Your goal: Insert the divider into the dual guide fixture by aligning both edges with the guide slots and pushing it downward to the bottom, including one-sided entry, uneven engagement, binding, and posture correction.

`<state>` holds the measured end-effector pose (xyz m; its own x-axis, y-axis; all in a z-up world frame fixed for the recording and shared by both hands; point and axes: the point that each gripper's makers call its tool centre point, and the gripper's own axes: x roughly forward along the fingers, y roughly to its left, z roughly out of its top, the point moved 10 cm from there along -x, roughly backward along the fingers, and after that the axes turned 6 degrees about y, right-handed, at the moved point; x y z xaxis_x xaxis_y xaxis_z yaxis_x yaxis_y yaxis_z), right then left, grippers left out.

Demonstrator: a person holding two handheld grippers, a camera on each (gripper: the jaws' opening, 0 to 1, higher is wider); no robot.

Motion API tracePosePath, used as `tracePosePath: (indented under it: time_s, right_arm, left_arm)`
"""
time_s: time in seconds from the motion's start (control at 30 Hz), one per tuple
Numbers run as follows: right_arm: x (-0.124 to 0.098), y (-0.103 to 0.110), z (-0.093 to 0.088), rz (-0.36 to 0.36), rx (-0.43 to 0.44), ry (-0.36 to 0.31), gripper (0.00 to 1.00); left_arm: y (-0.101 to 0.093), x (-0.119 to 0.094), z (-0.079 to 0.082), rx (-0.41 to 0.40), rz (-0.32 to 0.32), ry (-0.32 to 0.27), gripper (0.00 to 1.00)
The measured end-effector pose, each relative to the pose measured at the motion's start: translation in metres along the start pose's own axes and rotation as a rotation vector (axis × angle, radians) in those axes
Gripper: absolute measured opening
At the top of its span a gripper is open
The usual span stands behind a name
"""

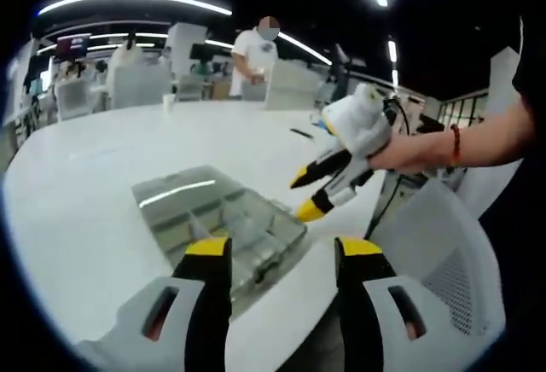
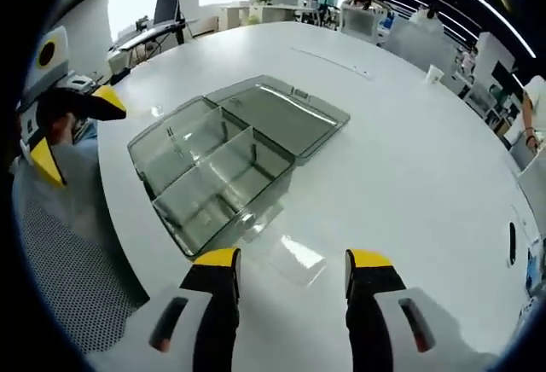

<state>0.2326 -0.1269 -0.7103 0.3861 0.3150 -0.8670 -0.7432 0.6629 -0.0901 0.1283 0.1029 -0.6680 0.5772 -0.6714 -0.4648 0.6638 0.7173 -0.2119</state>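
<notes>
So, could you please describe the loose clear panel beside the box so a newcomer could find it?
On the big white table, find the clear box near its edge. The panel lies flat just beside it, unlike the dividers standing upright inside.

Left gripper [image 1: 281, 252] is seen with jaws apart above the clear fixture box [image 1: 223, 218] on the white table [image 1: 94, 193]. Right gripper [image 1: 320, 191], jaws parted, is held near the box's right edge.
</notes>
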Motion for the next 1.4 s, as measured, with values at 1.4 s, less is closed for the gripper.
tracePosePath:
  time_s: [1.4]
  right_arm:
    - [0.027,-0.006,-0.015,-0.028,0.188,-0.038,0.34]
  left_arm:
    - [0.003,0.003,-0.004,-0.035,0.031,0.042,0.46]
